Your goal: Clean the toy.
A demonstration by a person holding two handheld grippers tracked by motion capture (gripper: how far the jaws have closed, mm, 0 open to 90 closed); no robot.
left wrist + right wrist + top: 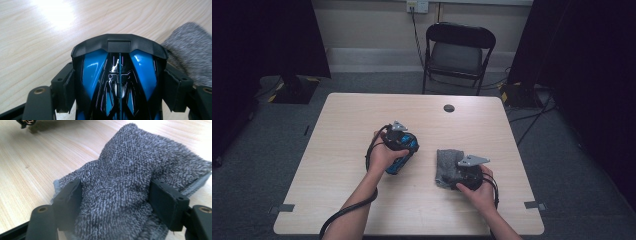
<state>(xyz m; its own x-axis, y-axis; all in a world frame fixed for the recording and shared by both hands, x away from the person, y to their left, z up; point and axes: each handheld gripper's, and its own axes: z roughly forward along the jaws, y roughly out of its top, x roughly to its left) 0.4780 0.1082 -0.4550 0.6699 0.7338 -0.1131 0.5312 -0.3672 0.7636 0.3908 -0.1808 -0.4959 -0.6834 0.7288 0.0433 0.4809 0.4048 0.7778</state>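
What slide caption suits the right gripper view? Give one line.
Right claw with both jaws pressed into a bunched grey towel on the wooden table.

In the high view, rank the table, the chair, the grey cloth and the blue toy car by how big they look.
1. Table
2. Chair, though it stands farther off
3. Grey cloth and blue toy car: both partly hidden by the grippers, too close to rank

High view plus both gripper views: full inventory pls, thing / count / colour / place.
Toy car: 1, blue and black, between the left gripper's jaws, left of centre.
Cloth: 1, grey, bunched between the right gripper's jaws, right of centre.
Table: 1, light wood, centre.
Grommet: 1, dark, far table edge.
Folding chair: 1, black, beyond table.
Wall socket: 1, white, back wall.
Left gripper: 1, black.
Right gripper: 1, black.
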